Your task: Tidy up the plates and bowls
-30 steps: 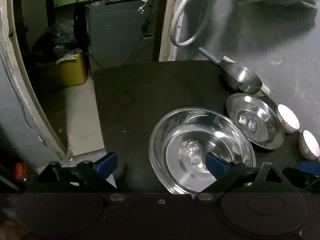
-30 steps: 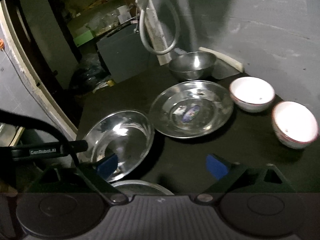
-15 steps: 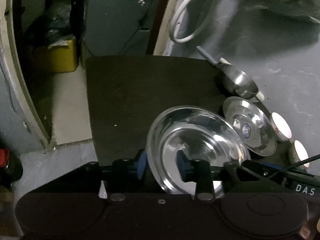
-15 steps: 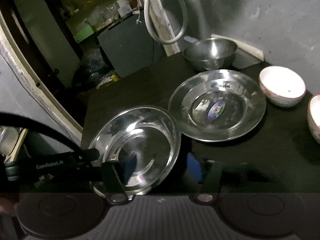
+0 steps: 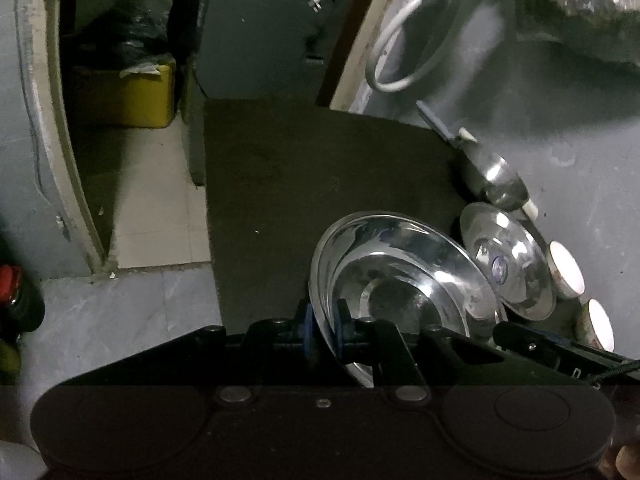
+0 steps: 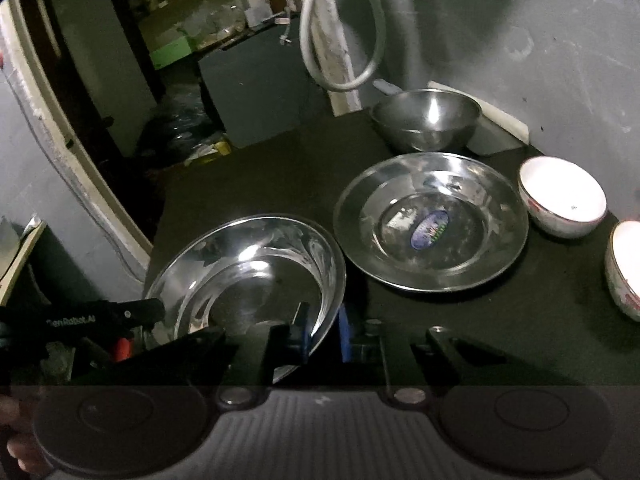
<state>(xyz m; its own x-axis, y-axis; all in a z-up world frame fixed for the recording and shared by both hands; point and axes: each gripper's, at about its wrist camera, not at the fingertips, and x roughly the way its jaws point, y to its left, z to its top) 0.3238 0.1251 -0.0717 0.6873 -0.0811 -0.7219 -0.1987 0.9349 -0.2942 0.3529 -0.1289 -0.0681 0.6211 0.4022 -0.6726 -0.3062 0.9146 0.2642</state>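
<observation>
Both grippers, wide open a second ago, have closed on the rim of the big steel basin (image 6: 256, 276): the left gripper (image 5: 323, 330) pinches its left edge with blue pads on either side of the wall, and the right gripper (image 6: 323, 330) clamps its right edge the same way. That basin sits at the near edge of the dark table (image 5: 304, 168), tilted in the left view, with each gripper's black body showing at the far side of the other's picture. Just beyond it to the right lies a steel plate (image 6: 430, 220) with a blue sticker in its middle, its rim close to the basin's. Right of the plate stand two white bowls (image 6: 562, 196), one behind the other along the grey wall (image 6: 520, 20). Behind the plate sits a deeper steel bowl (image 6: 426, 118) against a white block (image 6: 496, 130). A hose loop (image 6: 340, 40) hangs on the wall past that. Off the table's far left, through a doorway, a yellow bin (image 5: 132, 96) stands on the floor.
</observation>
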